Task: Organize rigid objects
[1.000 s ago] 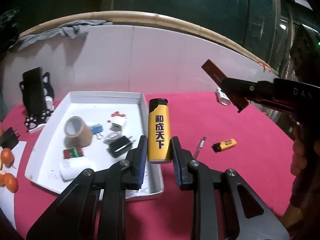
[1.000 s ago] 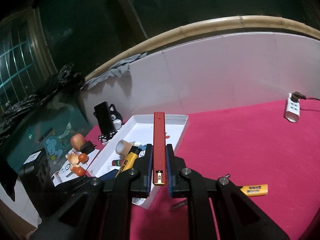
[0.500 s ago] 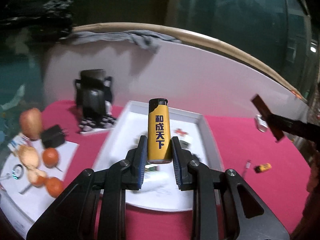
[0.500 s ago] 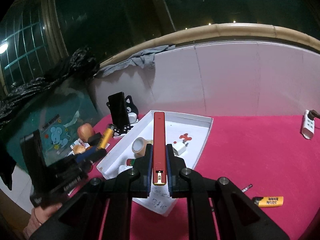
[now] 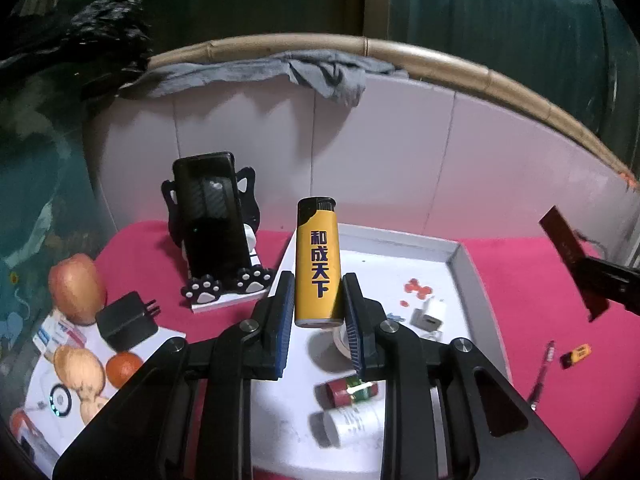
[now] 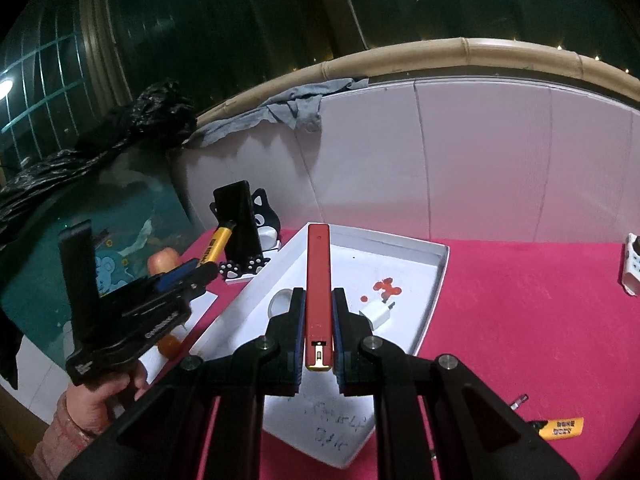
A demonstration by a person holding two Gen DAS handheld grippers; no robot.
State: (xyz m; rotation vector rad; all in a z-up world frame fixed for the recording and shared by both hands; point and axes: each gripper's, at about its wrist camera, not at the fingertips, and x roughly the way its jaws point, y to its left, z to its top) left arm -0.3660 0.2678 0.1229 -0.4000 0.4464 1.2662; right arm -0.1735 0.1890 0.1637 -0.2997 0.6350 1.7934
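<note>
With the lighter clamped in the left gripper and the red stick in the right gripper, both have been carried over the tray, so release seems near.

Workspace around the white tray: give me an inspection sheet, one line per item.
Surface: red cloth; white tray on it.
Job's things: yellow lighter upright in left hand-held gripper; red flat stick in right hand-held gripper; tape roll, white charger, small bottles in the tray; second lighter and pen on the cloth.
Clutter: phone on cat stand, black adapter, fruit.
Grippers: both shut on their loads.
Cables: white power strip, lead unclear.
Surroundings: white panels, grey rag on the rail.
</note>
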